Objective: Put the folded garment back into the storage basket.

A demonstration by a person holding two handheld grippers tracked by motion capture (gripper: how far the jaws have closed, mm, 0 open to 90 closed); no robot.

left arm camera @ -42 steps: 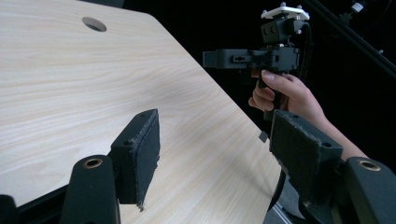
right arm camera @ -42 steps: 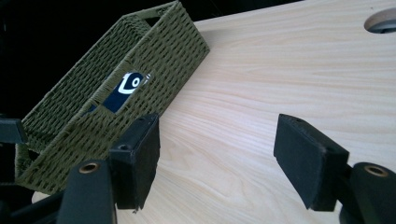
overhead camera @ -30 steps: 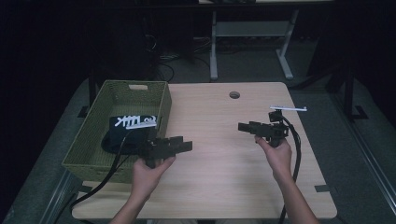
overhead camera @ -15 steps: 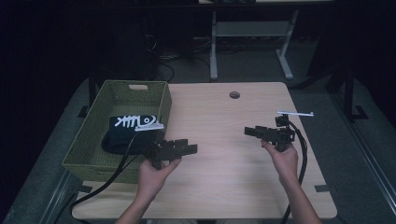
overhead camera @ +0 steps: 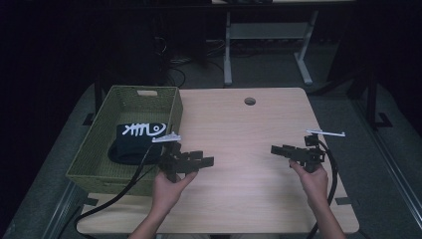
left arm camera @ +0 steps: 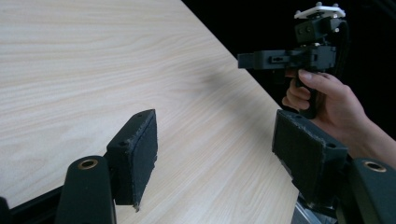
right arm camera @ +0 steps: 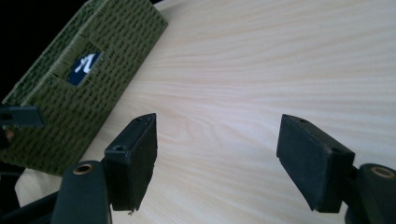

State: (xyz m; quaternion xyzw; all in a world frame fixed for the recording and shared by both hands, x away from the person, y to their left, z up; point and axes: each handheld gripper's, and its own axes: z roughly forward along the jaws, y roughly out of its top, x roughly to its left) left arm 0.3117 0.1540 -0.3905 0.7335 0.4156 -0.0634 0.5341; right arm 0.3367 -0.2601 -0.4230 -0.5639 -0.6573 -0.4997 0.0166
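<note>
Tools first, since both hands have one and neither is carrying anything. Left tool hangs low over the desk, just off the near right corner of the green woven basket, pointing across toward the other hand. In the left gripper view its jaws stand wide apart with nothing but bare wood grain between the black pads, and the right hand shows farther off gripping its own handle at the desk edge. Right tool sits over the right part of the desk, aimed back toward the left one, so the two face each other with a good stretch of open wood between them. Its jaws are spread too, nothing in between, and they've just been opening a bit more. In the right gripper view the pads frame plain desk, with the basket's side wall off to the upper left.

Nearest thing to the left tool is the dark folded cloth with a white fishbone print, lying inside the basket toward its near right end. You can see a bit of the print through the basket's handle cutout. Basket sits on the left edge of the desk. Round cable hole is up near the far edge, well away from both hands.
</note>
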